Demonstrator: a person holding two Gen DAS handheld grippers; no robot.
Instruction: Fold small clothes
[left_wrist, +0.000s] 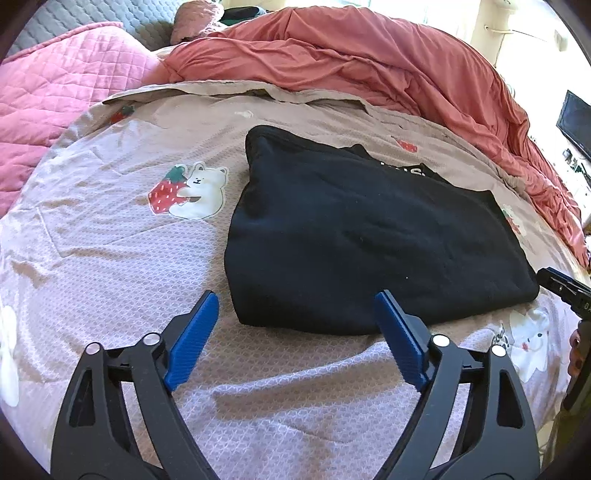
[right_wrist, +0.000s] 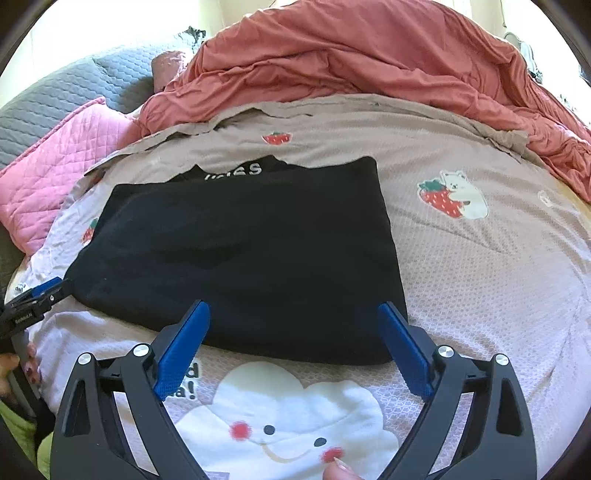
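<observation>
Both grippers' fingers spread wide, left gripper (left_wrist: 295, 308) and right gripper (right_wrist: 293, 319), before folded black garment (left_wrist: 354, 229); white lettering (right_wrist: 236, 170), perhaps "miss", clearer rightward.

The folded garment (left_wrist: 369, 236) lies flat on the bed sheet (left_wrist: 110, 258), just ahead of both tools. The left tool (left_wrist: 295, 308) sits before its near left corner, the right tool (right_wrist: 293, 319) before its near right corner, both spread wide. Beyond the garment a bunched duvet (left_wrist: 369, 55) lies across the bed. A quilted pillow (left_wrist: 55, 99) rests far left of the left tool.
</observation>
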